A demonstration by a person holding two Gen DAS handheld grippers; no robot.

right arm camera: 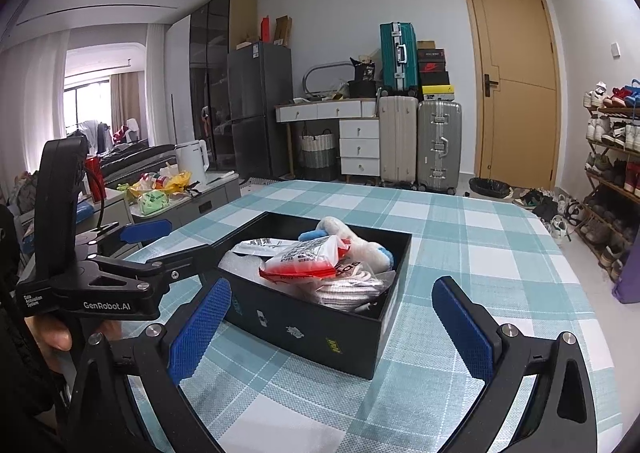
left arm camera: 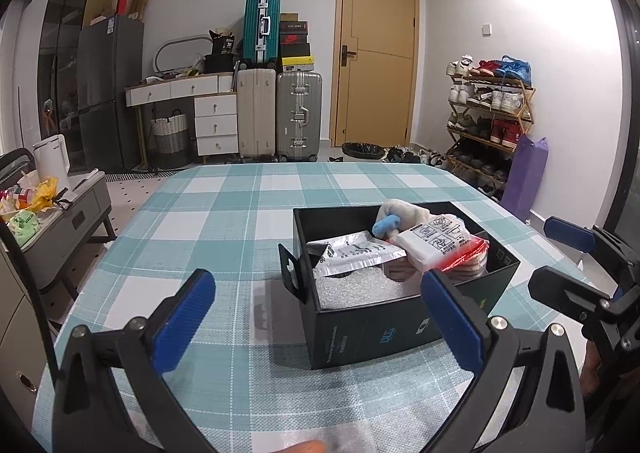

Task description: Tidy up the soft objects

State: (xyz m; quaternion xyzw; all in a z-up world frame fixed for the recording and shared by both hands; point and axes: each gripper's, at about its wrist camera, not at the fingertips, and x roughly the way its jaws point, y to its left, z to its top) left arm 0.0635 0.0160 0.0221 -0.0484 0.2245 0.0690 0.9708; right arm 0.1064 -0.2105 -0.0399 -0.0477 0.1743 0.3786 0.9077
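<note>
A black open box stands on the checked tablecloth. It holds soft things: a white plush toy with blue parts, a red-edged white packet, a silver-white pouch, bubble wrap and a bagged white knit item. My left gripper is open and empty, just in front of the box. My right gripper is open and empty, near the box's front corner. Each gripper shows in the other's view, the right one and the left one.
The table edge runs along the left, with a grey side cabinet holding a white kettle and clutter beyond it. Suitcases, a drawer desk, a door and a shoe rack stand at the back.
</note>
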